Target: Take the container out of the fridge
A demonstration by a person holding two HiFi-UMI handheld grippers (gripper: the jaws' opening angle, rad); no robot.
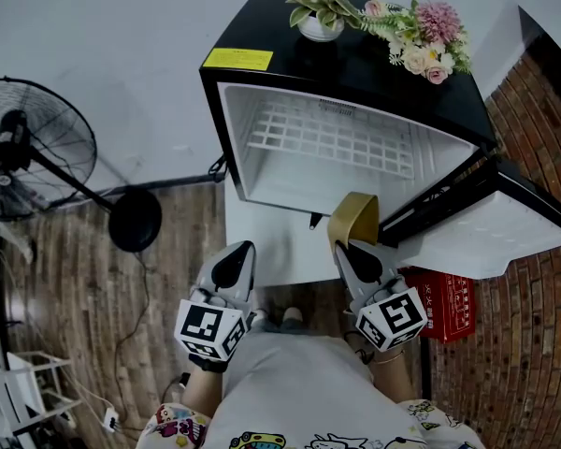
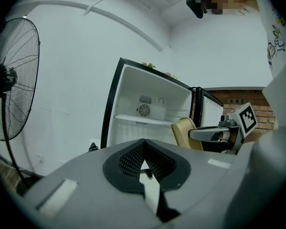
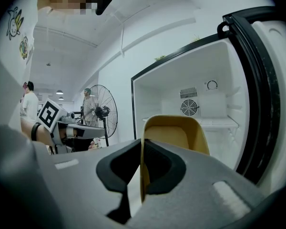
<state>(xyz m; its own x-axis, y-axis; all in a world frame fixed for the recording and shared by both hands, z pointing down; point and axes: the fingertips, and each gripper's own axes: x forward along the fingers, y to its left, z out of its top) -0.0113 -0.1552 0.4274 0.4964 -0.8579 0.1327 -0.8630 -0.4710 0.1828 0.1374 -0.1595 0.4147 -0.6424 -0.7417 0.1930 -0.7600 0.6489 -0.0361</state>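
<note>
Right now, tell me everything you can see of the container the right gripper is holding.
The container is a tan, open-topped tub with rounded corners and thin walls. It looks like plastic and shows nothing inside. It is tipped on its side, its mouth turned back toward the right gripper, which is shut on one side wall at the rim. It hangs in the air just outside the open fridge, touching nothing else that I can see.
</note>
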